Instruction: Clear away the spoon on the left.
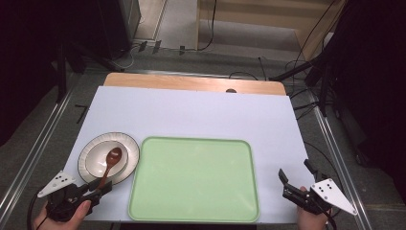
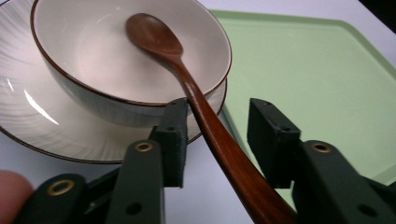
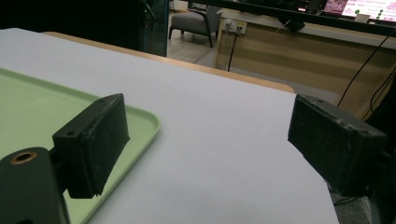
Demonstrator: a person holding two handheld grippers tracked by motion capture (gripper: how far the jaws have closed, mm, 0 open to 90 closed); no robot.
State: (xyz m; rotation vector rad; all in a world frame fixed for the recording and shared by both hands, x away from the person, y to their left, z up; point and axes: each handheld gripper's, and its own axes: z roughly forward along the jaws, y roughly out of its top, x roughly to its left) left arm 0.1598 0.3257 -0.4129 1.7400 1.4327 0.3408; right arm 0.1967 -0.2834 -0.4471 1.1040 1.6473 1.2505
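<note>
A brown wooden spoon (image 1: 111, 160) (image 2: 154, 35) rests in a white bowl (image 1: 95, 160) (image 2: 93, 60) that stands on a white plate (image 1: 130, 143) (image 2: 37, 126) at the table's near left. Its handle slopes out over the bowl's rim toward me. My left gripper (image 1: 103, 188) (image 2: 219, 121) is open with one jaw on each side of that handle; the left jaw is close against it and the right jaw is apart from it. My right gripper (image 1: 294, 171) (image 3: 210, 135) stands open at the near right corner, holding nothing.
A pale green tray (image 1: 191, 177) (image 2: 317, 60) (image 3: 28, 98) lies at the near middle, right beside the plate. The white table top (image 1: 191, 115) stretches back to a wooden far edge (image 1: 191, 82). Cables lie on the floor beyond.
</note>
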